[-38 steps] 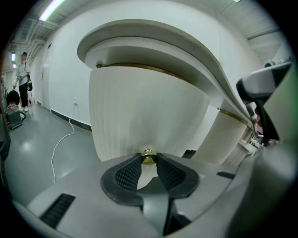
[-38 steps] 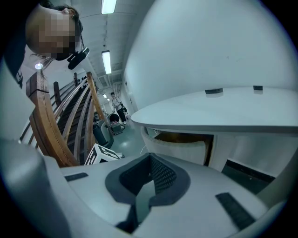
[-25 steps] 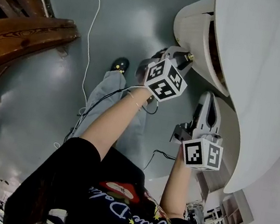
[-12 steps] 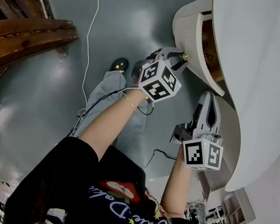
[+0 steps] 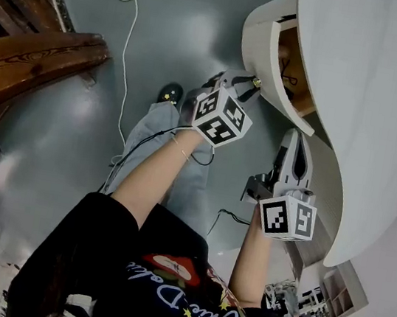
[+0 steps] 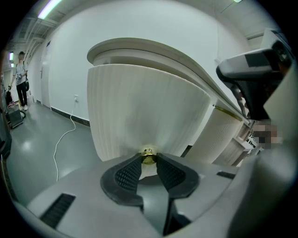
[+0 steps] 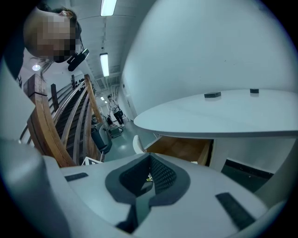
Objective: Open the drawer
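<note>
The drawer (image 5: 263, 34) has been drawn further out from under the white desk top (image 5: 356, 104) by the left gripper (image 5: 250, 84), clamped on its brass knob (image 6: 148, 157), so that more of the wooden interior (image 5: 296, 71) is exposed.

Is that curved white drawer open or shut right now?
Partly open: the drawer front stands out from the desk, exposing its wooden inside. The left gripper clamps its brass knob.

Black printed T-shirt (image 5: 116, 253), pale jeans (image 5: 153, 136), black shoe (image 5: 169, 93).
</note>
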Demonstrator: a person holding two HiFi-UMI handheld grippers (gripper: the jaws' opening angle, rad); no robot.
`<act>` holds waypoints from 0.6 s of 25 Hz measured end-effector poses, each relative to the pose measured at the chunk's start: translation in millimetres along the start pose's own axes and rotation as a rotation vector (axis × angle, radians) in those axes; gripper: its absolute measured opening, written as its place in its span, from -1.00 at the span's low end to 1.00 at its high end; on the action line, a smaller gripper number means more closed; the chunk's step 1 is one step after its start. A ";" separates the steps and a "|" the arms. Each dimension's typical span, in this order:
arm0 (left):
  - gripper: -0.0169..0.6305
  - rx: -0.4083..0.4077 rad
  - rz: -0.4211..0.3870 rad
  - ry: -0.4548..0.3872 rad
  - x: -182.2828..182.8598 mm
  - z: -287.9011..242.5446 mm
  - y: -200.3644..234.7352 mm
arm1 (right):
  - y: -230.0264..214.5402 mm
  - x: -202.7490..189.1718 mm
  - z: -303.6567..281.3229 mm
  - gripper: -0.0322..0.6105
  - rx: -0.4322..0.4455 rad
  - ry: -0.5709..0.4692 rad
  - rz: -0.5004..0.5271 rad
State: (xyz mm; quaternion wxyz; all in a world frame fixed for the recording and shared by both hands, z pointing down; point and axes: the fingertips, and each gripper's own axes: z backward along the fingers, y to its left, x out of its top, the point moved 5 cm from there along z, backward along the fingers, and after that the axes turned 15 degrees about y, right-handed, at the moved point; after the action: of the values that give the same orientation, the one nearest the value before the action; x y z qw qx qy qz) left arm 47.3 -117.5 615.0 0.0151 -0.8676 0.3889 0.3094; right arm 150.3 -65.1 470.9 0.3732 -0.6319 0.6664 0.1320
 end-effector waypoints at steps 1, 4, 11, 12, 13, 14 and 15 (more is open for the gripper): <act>-0.64 -0.001 0.000 0.002 -1.1 0.7 -0.1 | 0.5 0.7 1.4 -0.90 -0.001 -0.003 -0.004; -0.64 -0.005 0.002 0.010 -4.0 2.3 -0.8 | 0.6 2.5 4.6 -0.90 -0.004 -0.010 -0.014; -0.64 -0.010 0.002 0.022 -12.6 7.5 -0.9 | 2.6 2.7 6.1 -0.90 -0.005 -0.014 -0.021; -0.64 -0.010 0.000 0.022 -13.6 8.5 -1.1 | 3.4 2.5 6.5 -0.90 -0.004 -0.013 -0.021; -0.64 -0.012 -0.002 0.023 -14.4 9.6 -1.5 | 4.0 2.2 7.1 -0.90 -0.003 -0.013 -0.020; -0.64 -0.013 -0.004 0.024 -15.3 10.7 -2.0 | 4.5 2.0 7.9 -0.90 -0.003 -0.012 -0.020; -0.64 -0.014 -0.005 0.026 -16.2 11.8 -2.6 | 4.7 1.7 8.7 -0.90 -0.004 -0.011 -0.021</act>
State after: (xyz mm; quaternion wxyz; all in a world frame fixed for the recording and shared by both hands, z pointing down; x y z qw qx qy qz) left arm 34.7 -101.8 613.8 0.0049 -0.8727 0.3845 0.3010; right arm 148.9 -60.0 462.4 0.3769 -0.6387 0.6576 0.1327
